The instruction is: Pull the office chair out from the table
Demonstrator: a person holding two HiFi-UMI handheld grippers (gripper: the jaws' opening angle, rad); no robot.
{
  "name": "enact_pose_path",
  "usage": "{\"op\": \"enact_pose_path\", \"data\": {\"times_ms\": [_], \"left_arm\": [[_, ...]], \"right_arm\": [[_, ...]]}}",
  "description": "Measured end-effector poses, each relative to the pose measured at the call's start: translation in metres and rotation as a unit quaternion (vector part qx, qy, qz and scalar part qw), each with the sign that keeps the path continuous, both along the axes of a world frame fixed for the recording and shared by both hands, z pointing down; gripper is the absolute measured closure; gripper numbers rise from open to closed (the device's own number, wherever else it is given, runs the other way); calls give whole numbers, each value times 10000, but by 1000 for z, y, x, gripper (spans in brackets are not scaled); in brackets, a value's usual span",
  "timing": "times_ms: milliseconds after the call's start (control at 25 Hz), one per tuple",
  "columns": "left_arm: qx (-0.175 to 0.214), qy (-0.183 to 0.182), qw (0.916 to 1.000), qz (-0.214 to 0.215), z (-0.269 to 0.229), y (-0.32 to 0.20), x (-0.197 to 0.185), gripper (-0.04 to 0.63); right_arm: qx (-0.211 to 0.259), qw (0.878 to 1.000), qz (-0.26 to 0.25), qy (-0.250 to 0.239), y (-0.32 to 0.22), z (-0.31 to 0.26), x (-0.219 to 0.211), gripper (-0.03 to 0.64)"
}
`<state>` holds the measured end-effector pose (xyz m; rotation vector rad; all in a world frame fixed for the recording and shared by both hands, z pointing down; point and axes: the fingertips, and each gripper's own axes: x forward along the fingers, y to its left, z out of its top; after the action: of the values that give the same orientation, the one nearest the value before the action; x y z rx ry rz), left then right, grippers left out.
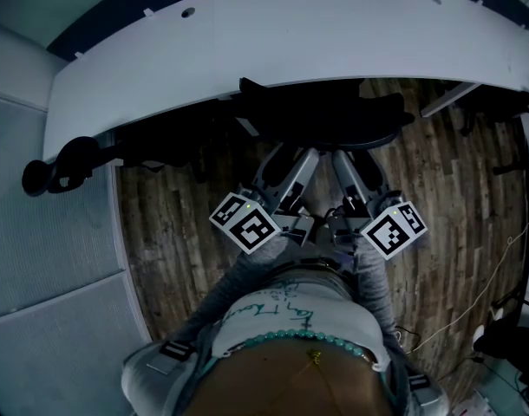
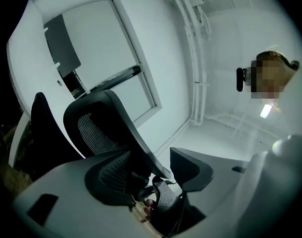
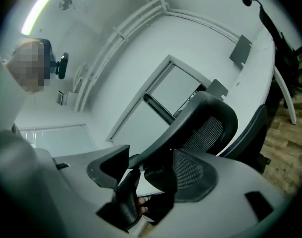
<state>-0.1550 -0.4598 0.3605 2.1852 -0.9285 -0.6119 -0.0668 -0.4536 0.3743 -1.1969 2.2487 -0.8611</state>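
Head view: we look down on the office chair (image 1: 321, 115), a dark shape tucked in under the near edge of the curved white counter (image 1: 273, 42), with wood floor (image 1: 438, 198) showing on either side.
Left gripper (image 2: 141, 155): in the left gripper view its jaws stand partly apart around the black rim of the chair's mesh backrest. The rim lies against one dark pad and a thin pale sliver shows beside the other, so the jaws seem to grip it, though we cannot tell how firmly.
Right gripper (image 3: 151, 152): in the right gripper view the rim runs slantwise between the two dark pads and touches both, so the jaws are closed onto the backrest.
Marker cubes (image 1: 244, 224): from above, the two sit near each other, just ahead of the person's torso (image 1: 286, 315), and both grippers reach forward to the chair's back.
Chair position: it is not yet drawn out, and its back sits at the counter's edge.
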Motion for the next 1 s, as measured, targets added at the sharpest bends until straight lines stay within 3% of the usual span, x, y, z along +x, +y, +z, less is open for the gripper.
{"op": "enact_pose_path", "data": {"times_ms": [360,800,1000], "left_arm": [[28,-193,9998,-36,0,-18,2,341],[177,-391,9990,-98,-8,-57,11,341],[182,-270,9994,-116,-5,-57,10,341]], "right_arm": [[-103,9995,143,279,-16,0,3,354],[-288,9995,119,99,-46,-4,-1,348],[-259,9995,182,85,-53,-4,-4,348]]}}
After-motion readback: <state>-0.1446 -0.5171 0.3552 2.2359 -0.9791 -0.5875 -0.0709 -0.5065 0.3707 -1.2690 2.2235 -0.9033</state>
